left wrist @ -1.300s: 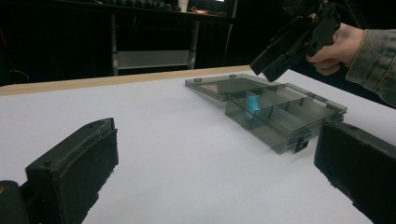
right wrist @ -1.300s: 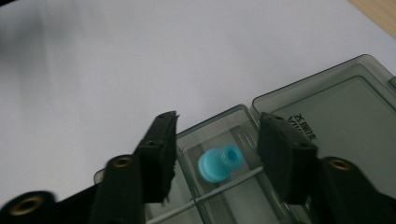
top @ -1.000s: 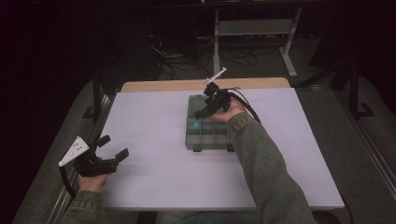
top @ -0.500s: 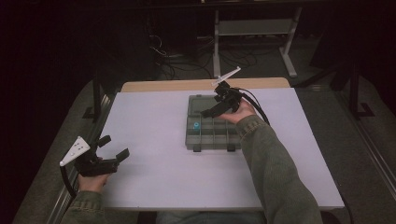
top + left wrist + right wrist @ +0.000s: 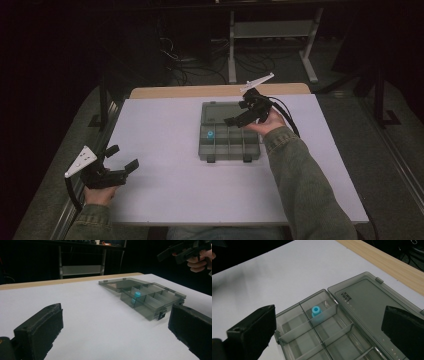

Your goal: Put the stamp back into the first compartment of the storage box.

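High view: left gripper (image 5: 122, 159), jaws apart, empty, rests at near left of white matte table (image 5: 165, 200), well apart from the box. Smoky translucent plastic compartment box (image 5: 230, 142) sits centre, lid (image 5: 222, 112) flat open on far side. Small blue plastic cylinder (image 5: 210, 134) in far-left compartment. Right gripper (image 5: 239, 119), jaws apart, empty, hovers just right of the cylinder, nearer to it.
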A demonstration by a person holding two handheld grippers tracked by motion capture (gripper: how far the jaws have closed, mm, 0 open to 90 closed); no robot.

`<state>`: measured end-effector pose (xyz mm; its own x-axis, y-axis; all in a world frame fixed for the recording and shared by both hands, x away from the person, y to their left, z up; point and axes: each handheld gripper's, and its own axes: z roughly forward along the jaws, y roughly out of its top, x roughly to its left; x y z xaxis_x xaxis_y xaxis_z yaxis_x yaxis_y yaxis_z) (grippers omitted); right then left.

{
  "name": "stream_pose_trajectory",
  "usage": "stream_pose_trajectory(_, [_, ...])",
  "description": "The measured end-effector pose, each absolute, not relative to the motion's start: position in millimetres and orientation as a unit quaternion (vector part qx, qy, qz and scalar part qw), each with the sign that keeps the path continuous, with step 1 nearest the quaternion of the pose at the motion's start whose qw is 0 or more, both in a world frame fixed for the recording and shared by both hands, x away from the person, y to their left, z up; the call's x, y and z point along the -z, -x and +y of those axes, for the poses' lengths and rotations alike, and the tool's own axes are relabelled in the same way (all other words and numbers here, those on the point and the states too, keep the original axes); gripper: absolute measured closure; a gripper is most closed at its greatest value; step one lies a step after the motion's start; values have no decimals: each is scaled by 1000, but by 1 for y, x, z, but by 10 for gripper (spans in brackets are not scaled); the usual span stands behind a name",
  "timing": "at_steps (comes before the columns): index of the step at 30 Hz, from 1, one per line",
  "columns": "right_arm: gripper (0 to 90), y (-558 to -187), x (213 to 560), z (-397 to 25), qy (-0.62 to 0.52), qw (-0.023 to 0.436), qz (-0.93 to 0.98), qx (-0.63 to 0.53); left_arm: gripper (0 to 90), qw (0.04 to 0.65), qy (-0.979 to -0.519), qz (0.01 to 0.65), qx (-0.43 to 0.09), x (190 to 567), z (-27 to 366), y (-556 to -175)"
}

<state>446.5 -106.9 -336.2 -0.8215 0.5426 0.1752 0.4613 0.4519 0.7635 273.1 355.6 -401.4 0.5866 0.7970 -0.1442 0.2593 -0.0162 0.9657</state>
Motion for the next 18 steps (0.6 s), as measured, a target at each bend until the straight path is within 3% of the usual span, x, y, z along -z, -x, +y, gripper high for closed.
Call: stream_pose_trajectory(18, [0, -429, 344, -132, -311, 54, 834, -452, 0, 583, -676, 388, -229, 401, 355, -273])
